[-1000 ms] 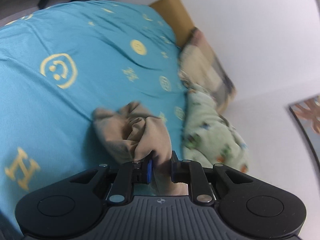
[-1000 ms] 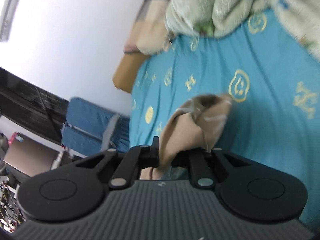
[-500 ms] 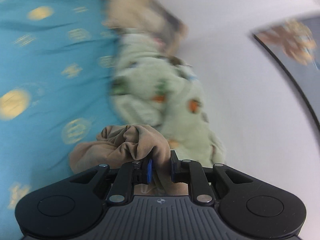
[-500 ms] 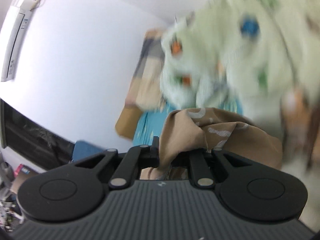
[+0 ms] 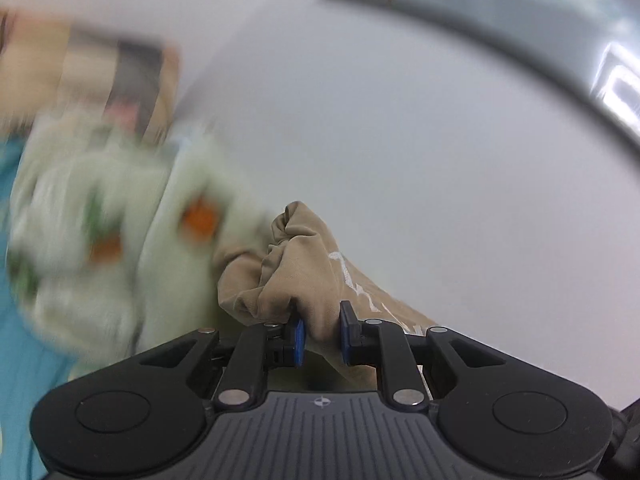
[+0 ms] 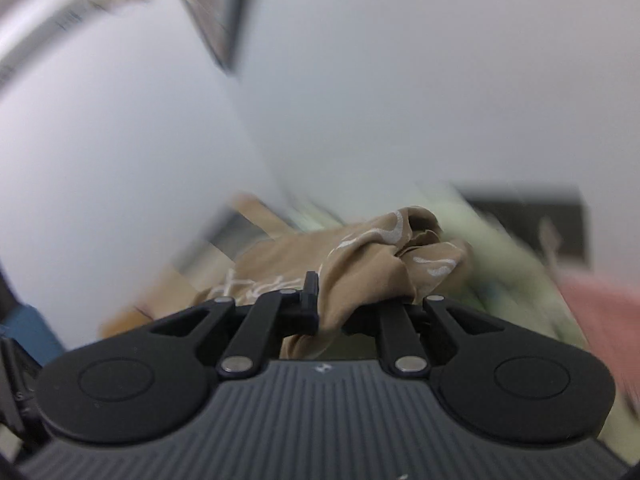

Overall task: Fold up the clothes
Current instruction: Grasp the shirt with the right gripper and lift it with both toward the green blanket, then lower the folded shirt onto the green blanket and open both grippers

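Tan garment (image 5: 304,276) between both grippers.

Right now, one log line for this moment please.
left gripper: shut on tan shirt | right gripper: shut on tan shirt | shirt bunched | view blurred

pale green blanket (image 5: 80,216) blurred | white wall (image 5: 400,140) | framed picture (image 6: 208,4)

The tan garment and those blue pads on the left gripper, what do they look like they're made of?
The tan garment looks like a thin, soft, matte woven or knit fabric, perhaps cotton: it bunches into fine limp wrinkles and carries white printed marks. The blue pads on the left hand-held gripper look like matte rubber or soft plastic, though the pictures leave that open. The gripper's body appears to be ribbed black plastic with metal pins.
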### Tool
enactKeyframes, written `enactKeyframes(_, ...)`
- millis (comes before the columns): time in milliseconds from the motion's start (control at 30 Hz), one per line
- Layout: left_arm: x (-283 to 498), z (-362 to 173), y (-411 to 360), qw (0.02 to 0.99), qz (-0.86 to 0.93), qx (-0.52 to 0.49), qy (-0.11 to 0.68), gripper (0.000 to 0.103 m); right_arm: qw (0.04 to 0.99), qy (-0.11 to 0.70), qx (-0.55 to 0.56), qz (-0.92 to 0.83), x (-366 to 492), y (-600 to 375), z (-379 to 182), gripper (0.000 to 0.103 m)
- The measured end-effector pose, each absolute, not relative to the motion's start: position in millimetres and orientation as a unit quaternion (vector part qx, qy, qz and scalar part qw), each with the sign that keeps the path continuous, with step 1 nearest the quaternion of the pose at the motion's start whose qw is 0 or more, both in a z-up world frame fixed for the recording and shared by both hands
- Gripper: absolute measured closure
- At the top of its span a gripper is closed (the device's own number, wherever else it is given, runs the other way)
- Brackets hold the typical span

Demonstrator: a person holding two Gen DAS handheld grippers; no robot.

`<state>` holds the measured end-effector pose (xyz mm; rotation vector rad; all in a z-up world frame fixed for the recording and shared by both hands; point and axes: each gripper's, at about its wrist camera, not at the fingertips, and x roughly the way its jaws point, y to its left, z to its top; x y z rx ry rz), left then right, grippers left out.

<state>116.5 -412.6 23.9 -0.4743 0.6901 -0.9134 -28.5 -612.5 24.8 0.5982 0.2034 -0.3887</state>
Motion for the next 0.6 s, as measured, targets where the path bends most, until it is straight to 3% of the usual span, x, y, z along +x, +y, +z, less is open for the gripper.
enactKeyframes(133,100,-43,-420,0.816,-0.418,-0.174,0.358,0.085,0.903,0.178,0.323,-0.220,-37,-611,-49,0.090)
enactKeyframes(200,93,-47,-414,0.820,-0.418,-0.156,0.358,0.082,0.896,0.197,0.331,-0.223,-45,-605,-67,0.088)
enactKeyframes(267,86,-45,-410,0.824,-0.420,-0.138,0.354,0.080,0.895,0.211,0.315,-0.235,-50,-599,-59,0.073)
enactKeyframes(300,82,-38,-408,0.829,-0.423,-0.120,0.346,0.071,0.895,0.217,0.307,-0.239,-52,-596,-55,0.066)
enactKeyframes(333,77,-32,-405,0.834,-0.425,-0.101,0.337,0.055,0.899,0.220,0.296,-0.235,-56,-592,-49,0.042)
enactKeyframes(367,72,-25,-402,0.838,-0.428,-0.082,0.329,0.048,0.904,0.213,0.290,-0.231,-62,-586,-40,0.018)
enactKeyframes(400,64,-14,-398,0.845,-0.427,-0.070,0.315,0.039,0.909,0.205,0.283,-0.227,-67,-581,-32,0.013)
enactKeyframes(500,40,24,-382,0.863,-0.428,-0.043,0.265,0.014,0.923,0.177,0.251,-0.232,-81,-563,-5,0.013)
enactKeyframes(600,10,59,-365,0.877,-0.421,-0.027,0.228,0.002,0.931,0.162,0.231,-0.233,-99,-546,19,0.013)
